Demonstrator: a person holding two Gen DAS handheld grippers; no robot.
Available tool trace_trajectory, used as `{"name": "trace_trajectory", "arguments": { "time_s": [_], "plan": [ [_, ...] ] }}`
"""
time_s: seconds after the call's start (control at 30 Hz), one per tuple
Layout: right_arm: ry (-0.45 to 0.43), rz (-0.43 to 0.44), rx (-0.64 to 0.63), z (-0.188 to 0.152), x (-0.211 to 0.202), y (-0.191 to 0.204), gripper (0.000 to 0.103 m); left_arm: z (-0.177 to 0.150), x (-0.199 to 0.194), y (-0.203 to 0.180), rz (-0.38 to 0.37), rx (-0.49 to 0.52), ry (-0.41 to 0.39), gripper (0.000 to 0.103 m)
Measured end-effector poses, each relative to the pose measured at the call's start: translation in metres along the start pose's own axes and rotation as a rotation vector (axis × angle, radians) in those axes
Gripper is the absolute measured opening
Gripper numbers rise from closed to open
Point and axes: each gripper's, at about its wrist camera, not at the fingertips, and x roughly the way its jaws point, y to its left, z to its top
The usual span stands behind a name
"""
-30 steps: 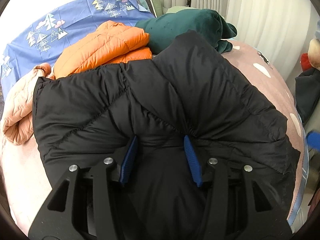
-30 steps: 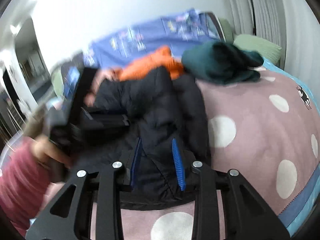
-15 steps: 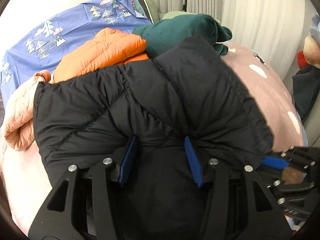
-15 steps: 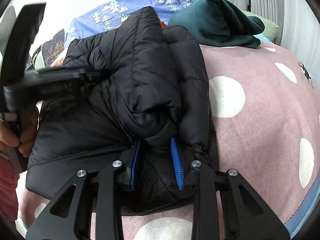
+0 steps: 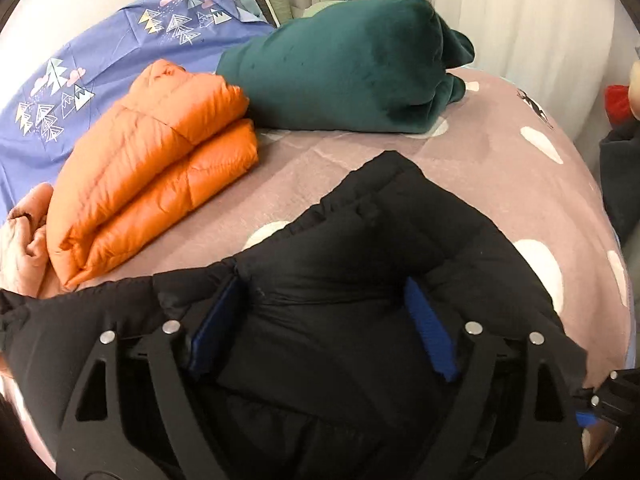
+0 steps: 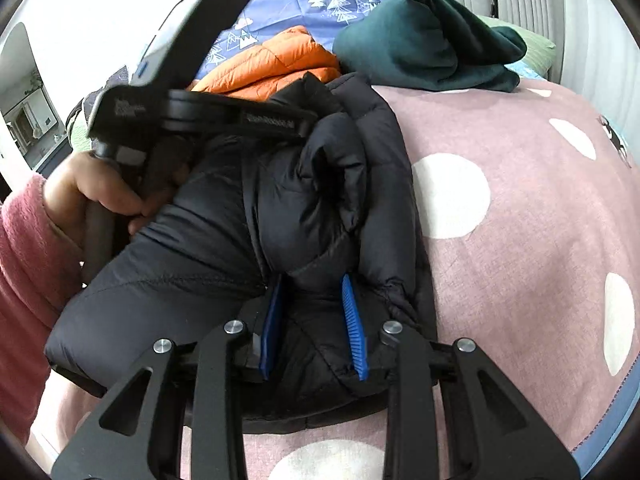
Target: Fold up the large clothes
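A black puffer jacket [image 5: 384, 232] lies folded over on the pink spotted bedcover [image 5: 500, 168]. My left gripper [image 5: 322, 286] sits low over its near part. Its jaws are opening and stand wide, with a bulge of black fabric loose between the blue pads [image 5: 430, 332]. In the right wrist view the black puffer jacket [image 6: 320, 184] is bunched into a thick fold. My right gripper [image 6: 313, 280] is shut on the jacket's near edge. A person's hand [image 6: 92, 188] in a pink sleeve holds the left tool at the jacket's left side.
A folded orange puffer jacket [image 5: 152, 168] and a dark green garment [image 5: 348, 68] lie behind the black one, with a peach garment [image 5: 24, 236] at the left. A blue patterned sheet [image 5: 100, 56] covers the bed's head end. White curtains [image 5: 520, 12] hang at the right.
The left jaws have spread wide and no longer pinch the jacket. The black jacket has come down flatter onto the bed, uncovering the orange and green garments. The right gripper keeps its grip.
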Motion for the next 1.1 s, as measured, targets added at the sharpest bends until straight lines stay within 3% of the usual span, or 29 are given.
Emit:
{"name": "trace_trajectory", "arguments": {
  "time_s": [0.23,0.43,0.5,0.63,0.73,0.8,0.93,1.03,1.1],
  "plan": [
    [0.006,-0.002,-0.02,-0.001,-0.001,0.004,0.029,-0.008,0.009,0.012,-0.054,-0.044,0.0,0.086],
    [0.012,-0.005,-0.022,-0.001,-0.001,0.004,0.029,-0.008,0.0,0.007,-0.033,-0.042,-0.013,0.085],
    [0.012,-0.004,-0.028,-0.001,-0.001,0.004,0.029,-0.009,-0.016,0.009,-0.034,-0.049,-0.032,0.079],
    [0.016,-0.001,-0.021,0.001,-0.001,0.003,0.03,-0.01,-0.064,0.022,-0.062,-0.069,-0.1,0.053],
    [0.008,0.004,-0.02,0.001,-0.001,0.001,0.03,-0.02,-0.109,0.048,-0.029,-0.104,-0.19,0.052],
    [0.003,0.004,-0.018,0.0,-0.001,0.0,0.031,-0.029,-0.122,0.07,0.003,-0.144,-0.203,0.052],
    [-0.002,-0.006,-0.027,-0.002,-0.001,0.003,0.031,-0.054,-0.086,0.117,0.085,-0.248,-0.064,0.054],
    [-0.003,-0.021,-0.037,-0.002,-0.001,0.007,0.031,-0.079,-0.053,0.132,0.011,-0.313,-0.042,0.054],
    [-0.004,-0.02,-0.031,-0.003,0.0,0.006,0.031,-0.083,-0.04,0.126,0.021,-0.303,-0.044,0.054]
  ]
}}
